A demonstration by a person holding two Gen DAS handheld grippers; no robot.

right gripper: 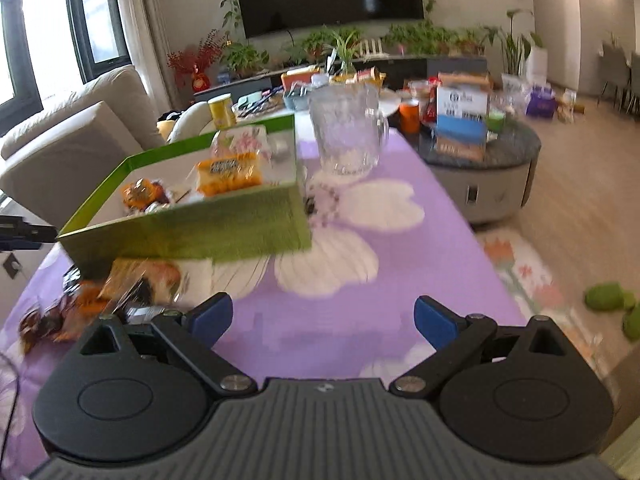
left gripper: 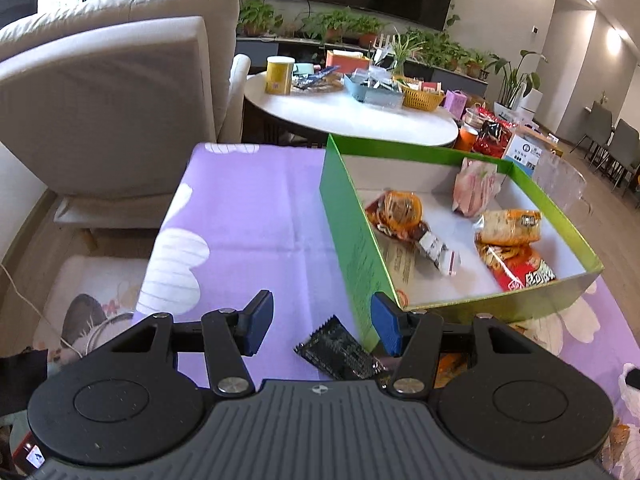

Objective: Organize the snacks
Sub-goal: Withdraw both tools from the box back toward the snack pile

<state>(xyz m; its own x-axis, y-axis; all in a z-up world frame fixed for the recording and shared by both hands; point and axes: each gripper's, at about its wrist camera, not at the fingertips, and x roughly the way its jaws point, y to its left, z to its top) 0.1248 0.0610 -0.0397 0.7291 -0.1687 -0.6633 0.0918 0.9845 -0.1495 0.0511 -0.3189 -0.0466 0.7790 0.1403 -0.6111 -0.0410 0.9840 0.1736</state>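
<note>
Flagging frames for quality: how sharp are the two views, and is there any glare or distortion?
Left wrist view: mostly sharp, the black foil snack packet crisp, the green cardboard box only slightly soft; fisheye bends the room's edges. Right wrist view: motion-smeared, the same box and the loose orange-wrapped snacks streaked; bright ceiling lamps and window wash out the upper corners.

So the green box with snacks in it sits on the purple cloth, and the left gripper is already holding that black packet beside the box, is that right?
Not quite. The left gripper is open and holds nothing; the black packet lies on the purple cloth below its fingers, as the left wrist view shows. The green box with snacks does sit on that cloth.
</note>
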